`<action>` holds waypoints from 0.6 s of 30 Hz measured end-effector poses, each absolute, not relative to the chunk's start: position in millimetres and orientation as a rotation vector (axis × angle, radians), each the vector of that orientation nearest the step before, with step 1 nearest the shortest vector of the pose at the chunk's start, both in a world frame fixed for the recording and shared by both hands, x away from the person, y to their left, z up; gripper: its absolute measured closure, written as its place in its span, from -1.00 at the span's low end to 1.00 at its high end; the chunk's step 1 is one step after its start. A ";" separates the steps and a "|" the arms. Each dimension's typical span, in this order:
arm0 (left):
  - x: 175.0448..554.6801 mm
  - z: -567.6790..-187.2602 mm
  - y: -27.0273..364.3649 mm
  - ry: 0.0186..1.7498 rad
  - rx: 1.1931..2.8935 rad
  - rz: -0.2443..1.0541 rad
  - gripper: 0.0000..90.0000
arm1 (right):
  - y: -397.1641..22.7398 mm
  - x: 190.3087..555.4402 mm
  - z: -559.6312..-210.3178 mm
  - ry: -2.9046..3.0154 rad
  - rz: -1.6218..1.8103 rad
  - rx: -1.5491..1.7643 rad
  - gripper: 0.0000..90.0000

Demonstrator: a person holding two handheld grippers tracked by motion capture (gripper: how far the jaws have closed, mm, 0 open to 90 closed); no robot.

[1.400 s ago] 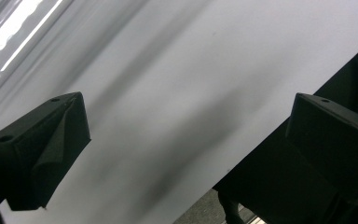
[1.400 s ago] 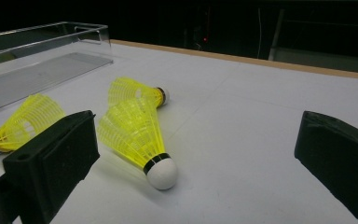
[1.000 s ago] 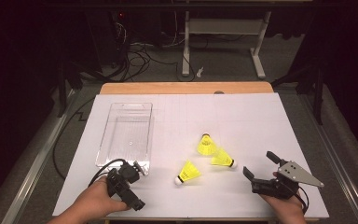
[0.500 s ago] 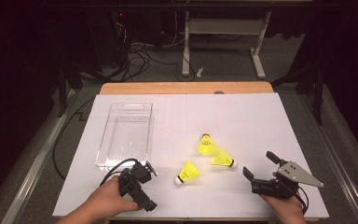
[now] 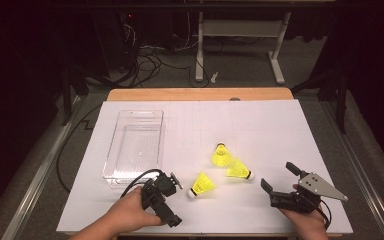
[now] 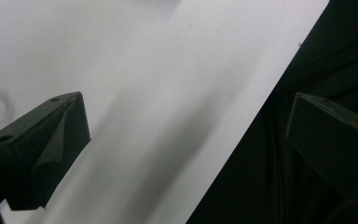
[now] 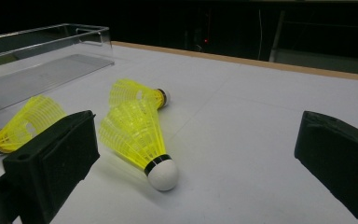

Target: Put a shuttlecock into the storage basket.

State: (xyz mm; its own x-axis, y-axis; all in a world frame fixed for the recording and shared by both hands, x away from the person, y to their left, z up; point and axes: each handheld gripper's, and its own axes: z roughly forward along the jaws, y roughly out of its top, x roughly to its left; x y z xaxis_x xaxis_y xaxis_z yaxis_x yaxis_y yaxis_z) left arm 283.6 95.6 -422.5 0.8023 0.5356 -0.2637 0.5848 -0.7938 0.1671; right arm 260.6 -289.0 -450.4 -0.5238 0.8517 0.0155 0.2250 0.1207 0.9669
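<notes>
Table (image 5: 260,125), white sheet over top, wood edge showing at far side. Landmark: clear plastic bin (image 5: 135,147), left-centre of table, long axis running near-to-far, nothing inside.

3 yellow shuttlecocks lie on sheet, all right of bin:
- shuttle A (image 5: 220,154), farthest of the 3, cork end pointing away.
- shuttle B (image 5: 238,170), just beside A, toward near-right, cork to right.
- shuttle C (image 5: 201,185), closest to bin's near-right corner, cork toward near-left.

A & B close together, may touch; C apart.
</notes>
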 end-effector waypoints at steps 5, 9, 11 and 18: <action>286.0 -419.5 89.3 0.857 2.732 -0.290 -0.99 | -288.6 260.6 -450.5 1.837 1.427 1.043 -1.00; 287.6 -417.9 84.7 0.850 2.738 -0.287 -0.99 | -288.9 260.7 -450.4 1.837 1.427 1.041 -1.00; 288.1 -416.7 82.2 0.844 2.741 -0.288 -0.99 | -288.9 260.7 -450.4 1.837 1.428 1.041 -1.00; 290.0 -413.4 72.0 0.820 2.755 -0.280 -0.98 | -288.9 260.8 -450.4 1.837 1.428 1.039 -1.00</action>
